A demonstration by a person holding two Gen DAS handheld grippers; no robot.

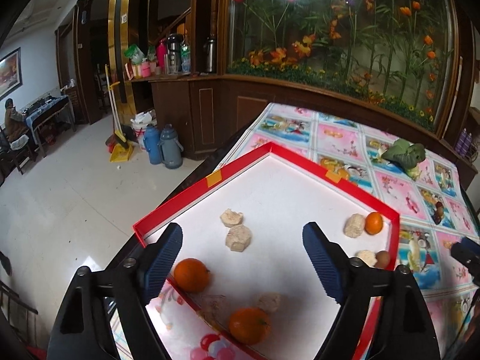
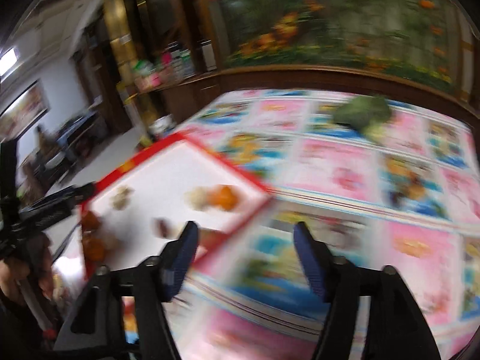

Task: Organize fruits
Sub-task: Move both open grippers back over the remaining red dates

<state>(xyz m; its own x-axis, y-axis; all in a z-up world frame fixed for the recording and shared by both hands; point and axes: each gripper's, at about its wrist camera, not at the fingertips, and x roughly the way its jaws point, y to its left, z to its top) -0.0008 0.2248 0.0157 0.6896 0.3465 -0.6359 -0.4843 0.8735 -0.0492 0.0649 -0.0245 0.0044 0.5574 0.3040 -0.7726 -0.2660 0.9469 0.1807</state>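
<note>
The left gripper [image 1: 242, 244] hangs over the red-rimmed tray [image 1: 210, 177], jaws wide and holding nothing. The right gripper [image 2: 245, 247] is over the patterned tabletop [image 2: 345, 162] just beside the tray's near corner, jaws also wide and empty; its view is motion-blurred, so fine detail there cannot be read.

The fruit lies scattered on the tray's white floor:
- One orange [image 1: 191, 274] rests just beside the left finger [image 1: 163, 262] of the left gripper.
- A second orange [image 1: 249, 325] sits against the near rim.
- A smaller orange [image 1: 373, 223] lies in the right corner, touching a pale chunk [image 1: 354, 225].
- A brown round fruit [image 1: 382, 259] sits at the right rim.
- Several pale, rough-surfaced pieces [image 1: 238, 237] occupy the centre.

Handling, as a judgement: the oranges look firm, light and round, so they are likely to roll. Take hold across the widest part with moderate pressure. The pale pieces look crumbly and irregular; grip them lightly on their flat sides.

A leafy green vegetable [image 1: 405, 154] lies on the tabletop, well apart from the tray.
</note>
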